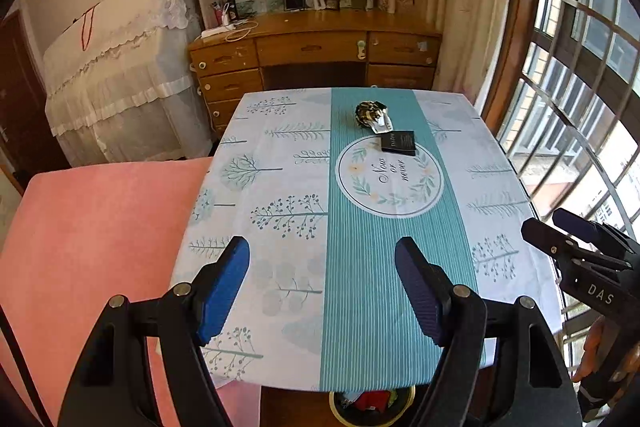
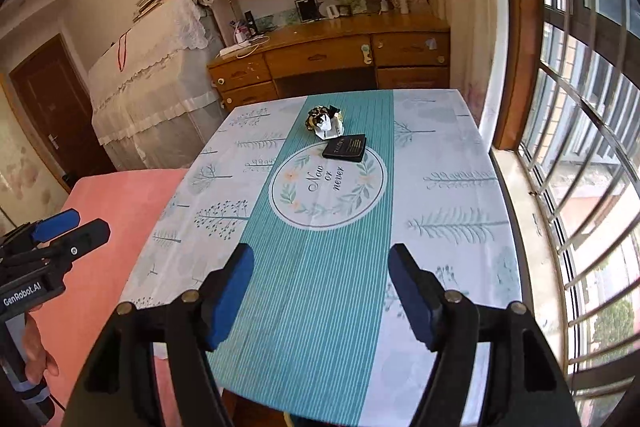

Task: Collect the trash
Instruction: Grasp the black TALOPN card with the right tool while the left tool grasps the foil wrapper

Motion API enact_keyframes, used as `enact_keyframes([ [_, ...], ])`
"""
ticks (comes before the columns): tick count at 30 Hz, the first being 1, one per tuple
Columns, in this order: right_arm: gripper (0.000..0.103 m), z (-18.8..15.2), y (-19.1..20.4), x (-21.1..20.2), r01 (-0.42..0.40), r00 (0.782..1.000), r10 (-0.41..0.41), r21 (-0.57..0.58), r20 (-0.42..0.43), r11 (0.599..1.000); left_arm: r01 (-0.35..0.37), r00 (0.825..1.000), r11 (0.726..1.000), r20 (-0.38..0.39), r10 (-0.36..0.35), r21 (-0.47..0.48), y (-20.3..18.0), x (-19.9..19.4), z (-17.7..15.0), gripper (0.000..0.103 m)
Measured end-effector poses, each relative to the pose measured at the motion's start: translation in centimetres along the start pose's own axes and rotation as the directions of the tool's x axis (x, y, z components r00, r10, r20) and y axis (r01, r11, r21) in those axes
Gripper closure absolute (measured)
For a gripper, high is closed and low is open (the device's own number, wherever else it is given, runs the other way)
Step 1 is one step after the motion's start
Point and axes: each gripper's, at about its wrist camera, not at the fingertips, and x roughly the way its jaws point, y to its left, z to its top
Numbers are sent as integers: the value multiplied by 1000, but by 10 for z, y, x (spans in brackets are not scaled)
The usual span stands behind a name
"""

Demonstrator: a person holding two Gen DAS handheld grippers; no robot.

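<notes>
My left gripper [image 1: 322, 291] and right gripper [image 2: 321, 293] hover with fingers spread wide and empty above the near table [image 1: 280, 267] edge; at the far end lie a crumpled wrapper [image 1: 371, 114], likely light and springy, best pinched across its bulk, touching a flat black packet [image 1: 397, 143].

On the table [image 2: 440, 155]: crumpled wrapper [image 2: 323, 121] toward the far edge, flat packet [image 2: 345, 147] just beside it on the near side. Under the table's near edge: bin [image 1: 372, 405]. Behind the table: desk [image 2: 332, 55].
</notes>
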Motion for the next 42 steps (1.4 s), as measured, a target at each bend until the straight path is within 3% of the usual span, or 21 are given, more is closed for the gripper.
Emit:
enact_keyframes([
  [7,28,74,-47,103,-76,990,61,-118,-125,990,-2,985,994,-172,-17,-112,-31,108,60,30],
  [16,27,136,-56,241,-205,955,134,-267,-264,942,-86,966,987,-254,49,-136,-41,193,94,30],
  [21,26,155,-45,295,-278,930,155,-361,-333,890,-137,957,976,-277,87,-167,-30,217,104,30],
  [28,26,153,-36,331,-400,869,191,-421,-457,814,-168,949,968,-296,108,-186,-22,243,116,30],
  [30,26,148,-34,335,-415,861,178,-454,-477,789,-169,946,969,-305,109,-179,-22,249,117,30],
  [32,26,141,-31,337,-417,860,152,-499,-487,760,-172,943,970,-313,111,-173,-23,254,116,30],
  [35,26,135,-29,336,-393,882,119,-574,-456,719,-173,939,970,-325,110,-172,-24,260,115,30],
  [40,26,144,-32,340,-418,863,130,-547,-488,725,-172,936,972,-335,111,-160,-29,265,115,30],
  [42,26,147,-34,343,-405,871,116,-563,-478,720,-171,935,973,-336,112,-153,-32,266,115,30],
])
